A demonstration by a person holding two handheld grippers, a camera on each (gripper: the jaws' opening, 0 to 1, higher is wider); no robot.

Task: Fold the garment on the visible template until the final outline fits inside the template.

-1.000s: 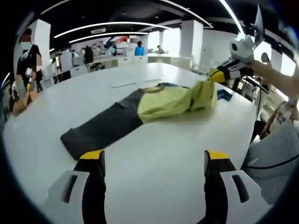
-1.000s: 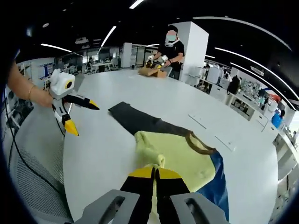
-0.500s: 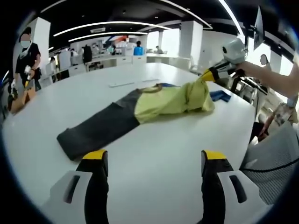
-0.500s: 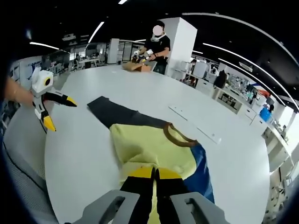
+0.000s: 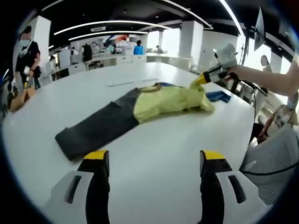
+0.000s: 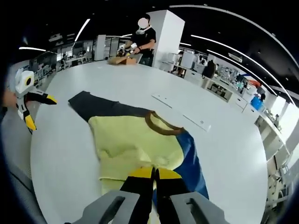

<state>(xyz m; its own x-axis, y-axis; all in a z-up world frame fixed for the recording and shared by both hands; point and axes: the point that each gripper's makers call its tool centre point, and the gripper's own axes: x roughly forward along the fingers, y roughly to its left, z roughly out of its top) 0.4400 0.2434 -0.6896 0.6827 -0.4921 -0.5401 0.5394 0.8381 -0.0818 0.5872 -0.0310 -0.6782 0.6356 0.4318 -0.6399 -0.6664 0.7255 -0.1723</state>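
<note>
The garment (image 6: 135, 144), yellow, grey and blue, lies spread toward one edge of the white table (image 5: 154, 149). The right gripper (image 6: 154, 173) pinches its yellow fabric, jaws closed. The left gripper (image 5: 149, 156) hovers with jaws apart, holding nothing.

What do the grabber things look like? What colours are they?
Each gripper has two black jaws with yellow tips on pale grey plastic bases. See the left gripper and the right gripper. From farther away the right gripper has a white blocky body, and a thin black cable hangs nearby.
</note>
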